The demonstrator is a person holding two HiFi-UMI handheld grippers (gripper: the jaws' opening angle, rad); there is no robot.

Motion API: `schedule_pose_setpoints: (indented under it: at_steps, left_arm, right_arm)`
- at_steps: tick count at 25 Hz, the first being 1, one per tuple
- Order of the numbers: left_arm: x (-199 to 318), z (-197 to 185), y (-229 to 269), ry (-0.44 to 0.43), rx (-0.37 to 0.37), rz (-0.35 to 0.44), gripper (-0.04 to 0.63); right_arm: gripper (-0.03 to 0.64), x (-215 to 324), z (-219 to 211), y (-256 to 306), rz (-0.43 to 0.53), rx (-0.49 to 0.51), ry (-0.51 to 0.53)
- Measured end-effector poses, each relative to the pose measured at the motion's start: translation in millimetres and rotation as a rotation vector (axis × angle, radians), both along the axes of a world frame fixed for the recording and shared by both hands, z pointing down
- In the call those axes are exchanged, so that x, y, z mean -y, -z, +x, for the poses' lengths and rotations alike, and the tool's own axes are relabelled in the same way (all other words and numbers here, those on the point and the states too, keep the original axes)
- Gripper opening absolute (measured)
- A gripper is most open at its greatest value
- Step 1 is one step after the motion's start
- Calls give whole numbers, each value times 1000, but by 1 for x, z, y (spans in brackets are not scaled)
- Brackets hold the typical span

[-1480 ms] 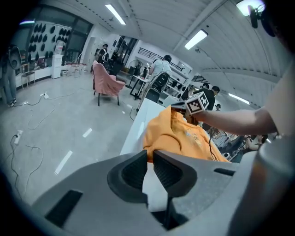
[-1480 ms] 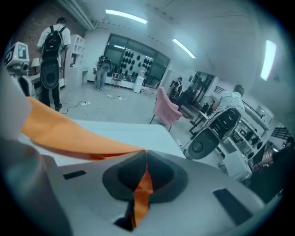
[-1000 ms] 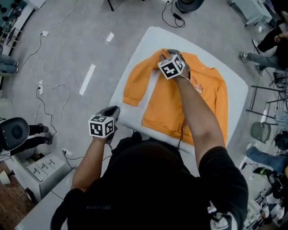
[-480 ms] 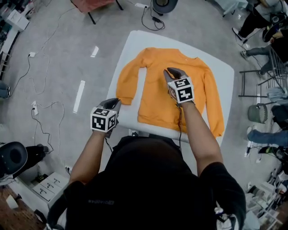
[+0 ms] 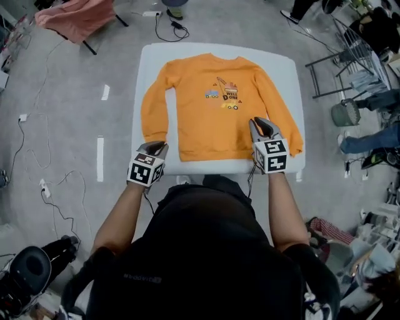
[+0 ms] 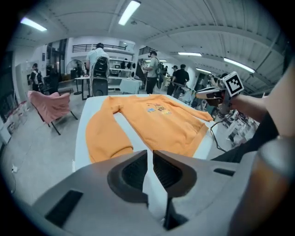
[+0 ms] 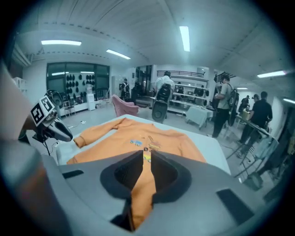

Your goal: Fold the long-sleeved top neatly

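Spots, well beyond the far left corner of the orange sweatshirt [image 5: 206, 119], a pink cloth [image 5: 75, 15] slumped over a chair, out of the work.

Holds the left claw [image 5: 154, 146] just off the cuff of the sweatshirt's sleeve [image 5: 153, 103] on the person's left, above the near edge of the white counter [image 5: 284, 65]. Shows its jaws drawn almost together with only a thin slit between them, and nothing in that slit but bare counter seen through. Reads as a waiting pose, near enough to the cuff for a first fold.

Finds the sweatshirt spread flat and face up across the counter, collar away, hem [image 5: 212, 153] toward the person, both sleeves slanting down beside the body. Presumably laid out so to give straight lines to fold along, with no fold made yet. Looks like soft, thick, matte knit with banded cuffs and hem, hardly a wrinkle, and a small printed digger graphic [image 5: 225, 97] on the chest. Lies on a smooth white top with rounded corners.

Holds the right claw [image 5: 262, 123] above the narrow gap between the sweatshirt's body and its other sleeve [image 5: 279, 112], near the hem. Has just been closing these jaws to a narrow slit. Shows orange cloth through the slit, yet seems to pinch none, going by the undisturbed fabric. Probably lines up a pick at that sleeve.
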State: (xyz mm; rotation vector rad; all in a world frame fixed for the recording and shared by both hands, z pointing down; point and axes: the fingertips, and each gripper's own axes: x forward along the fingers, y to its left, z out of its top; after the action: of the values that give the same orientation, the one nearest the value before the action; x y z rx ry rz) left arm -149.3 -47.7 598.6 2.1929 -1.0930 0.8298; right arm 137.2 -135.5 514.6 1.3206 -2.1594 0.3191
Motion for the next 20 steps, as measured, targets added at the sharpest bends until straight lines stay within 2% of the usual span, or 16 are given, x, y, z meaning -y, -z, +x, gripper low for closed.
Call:
schedule_pose_setpoints:
  at_steps: [6, 8, 12, 15, 18, 20]
  left_arm:
    - [-10, 32, -17, -115, 6, -19, 40]
    - [-14, 42, -22, -135, 8, -28, 43]
    - [-21, 52, -28, -140, 11, -60, 109]
    - [-28, 54, -35, -88, -11, -107, 149]
    - [-30, 54, -43, 55, -101, -186, 158]
    - [-30, 59, -46, 119, -151, -222, 166]
  right_arm:
    - [60, -62, 88, -40, -95, -36, -194]
    - [67, -77, 101, -61, -143, -39, -219]
    - [103, -93, 114, -96, -250, 1, -243]
    - [121, -99, 114, -117, -329, 50, -233]
    - [141, -106, 109, -141, -440, 132, -219]
    - [124, -106, 107, -147, -465, 177, -213]
